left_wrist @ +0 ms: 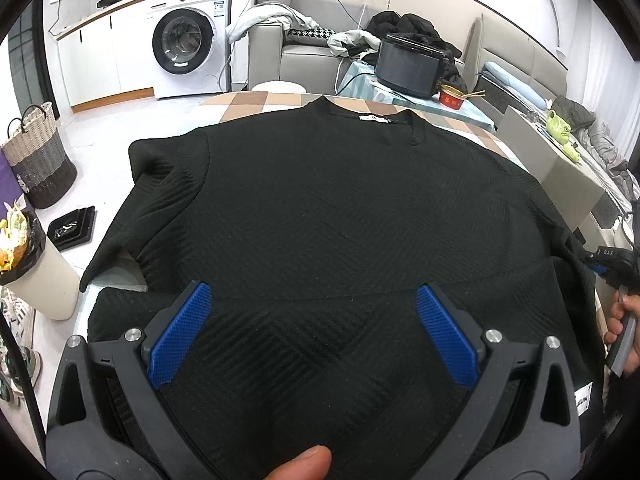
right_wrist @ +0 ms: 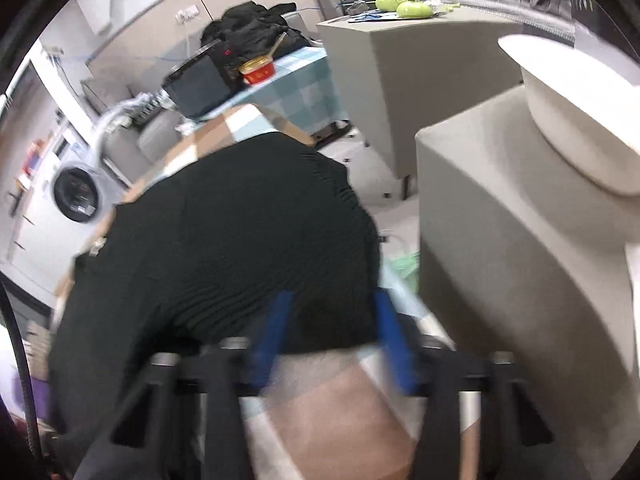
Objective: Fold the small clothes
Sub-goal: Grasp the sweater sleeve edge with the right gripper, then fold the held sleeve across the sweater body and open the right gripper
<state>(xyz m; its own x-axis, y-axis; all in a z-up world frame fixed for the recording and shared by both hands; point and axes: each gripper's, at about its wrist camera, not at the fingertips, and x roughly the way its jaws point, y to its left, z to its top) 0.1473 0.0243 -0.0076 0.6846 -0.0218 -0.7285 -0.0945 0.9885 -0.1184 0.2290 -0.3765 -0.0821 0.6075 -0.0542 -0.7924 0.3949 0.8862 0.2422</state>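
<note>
1. Nearest me, my left claw [left_wrist: 312,320] hangs wide over the near hem of the black top [left_wrist: 320,208], its blue pads [left_wrist: 182,332] spread with only flat cloth under them; I judge it is poised to pinch the hem, not yet gripping.

2. My thumb [left_wrist: 304,464] shows at the near edge of the left view, on the handle.

3. At the right, my right claw [right_wrist: 332,320] is blurred; its pads [right_wrist: 276,332] stand narrow with the top's right edge between them, but whether they press on the cloth I cannot tell. My right hand [left_wrist: 622,332] shows at the right edge of the left view.

4. That top lies spread flat, collar and label far, on the checked table [left_wrist: 256,104], so both sides can be lifted for a fold.

5. Its left sleeve [left_wrist: 160,168] is doubled back on the body, while the right side droops off the table edge, which I judge is why my right claw goes there.

6. Far off stand a red cup [left_wrist: 452,96] and a washer [left_wrist: 184,40], clear of the work.
</note>
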